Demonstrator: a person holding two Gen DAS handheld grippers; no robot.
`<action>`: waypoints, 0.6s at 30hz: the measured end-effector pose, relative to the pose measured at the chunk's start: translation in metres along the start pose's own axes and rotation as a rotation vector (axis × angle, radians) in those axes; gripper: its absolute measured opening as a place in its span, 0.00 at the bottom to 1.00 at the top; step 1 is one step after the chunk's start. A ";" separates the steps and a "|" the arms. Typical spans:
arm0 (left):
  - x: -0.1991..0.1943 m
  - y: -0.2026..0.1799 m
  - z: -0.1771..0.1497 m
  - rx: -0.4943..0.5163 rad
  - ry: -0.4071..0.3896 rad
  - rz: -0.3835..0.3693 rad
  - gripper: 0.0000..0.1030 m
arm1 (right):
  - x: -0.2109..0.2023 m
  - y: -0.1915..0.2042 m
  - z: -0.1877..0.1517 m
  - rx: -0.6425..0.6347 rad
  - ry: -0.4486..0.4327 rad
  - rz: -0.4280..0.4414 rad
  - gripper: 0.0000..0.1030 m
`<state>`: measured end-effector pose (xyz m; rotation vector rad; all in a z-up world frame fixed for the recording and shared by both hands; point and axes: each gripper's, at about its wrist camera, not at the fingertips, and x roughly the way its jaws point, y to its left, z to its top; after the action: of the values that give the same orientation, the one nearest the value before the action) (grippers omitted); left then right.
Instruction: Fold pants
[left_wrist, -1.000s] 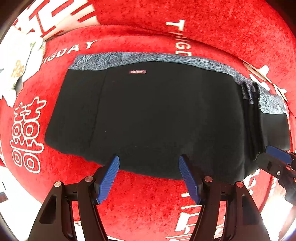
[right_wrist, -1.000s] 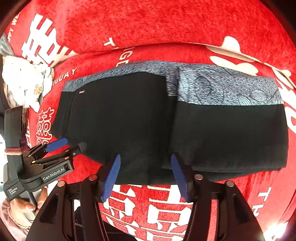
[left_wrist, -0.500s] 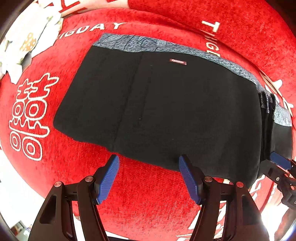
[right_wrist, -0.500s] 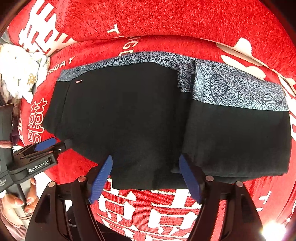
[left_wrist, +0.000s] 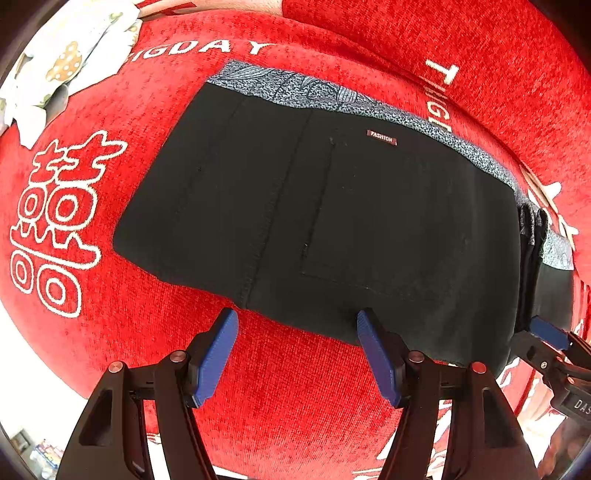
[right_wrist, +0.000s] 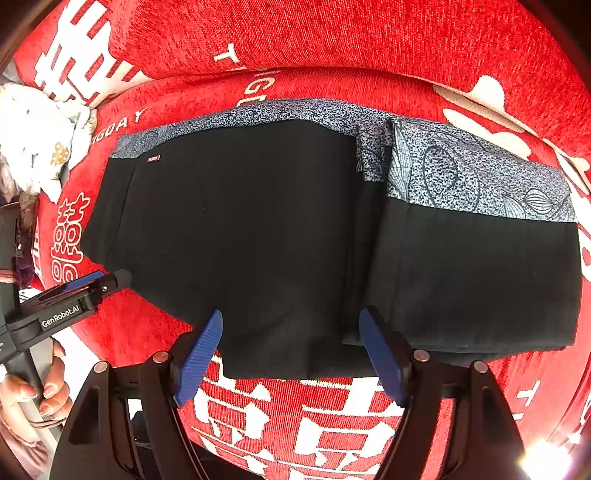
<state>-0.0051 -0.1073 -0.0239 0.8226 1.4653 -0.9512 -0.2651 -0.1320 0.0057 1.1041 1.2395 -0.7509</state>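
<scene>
There, black pants (left_wrist: 332, 221) just ahead of both spread, empty jaws, near edge between them.

Bare red blanket (left_wrist: 295, 398) before both claws — pants (left_wrist: 332, 221) beyond.

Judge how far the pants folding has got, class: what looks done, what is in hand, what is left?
Done: the black pants lie flat on the red cover, one section already folded over at the right. In hand: nothing; left gripper and right gripper are open at the near edge. Left: probably another fold.
</scene>
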 end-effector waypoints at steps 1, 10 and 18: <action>0.000 0.003 0.000 -0.002 0.001 0.000 0.66 | 0.000 0.000 0.000 0.000 0.000 0.000 0.77; -0.009 0.047 0.000 -0.095 -0.045 -0.079 0.94 | 0.000 0.000 0.000 0.002 0.001 0.000 0.77; -0.002 0.109 0.002 -0.296 -0.009 -0.232 0.94 | 0.000 0.000 0.000 0.001 0.001 -0.002 0.77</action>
<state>0.0940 -0.0624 -0.0339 0.4383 1.6705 -0.8776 -0.2653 -0.1325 0.0056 1.1040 1.2417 -0.7523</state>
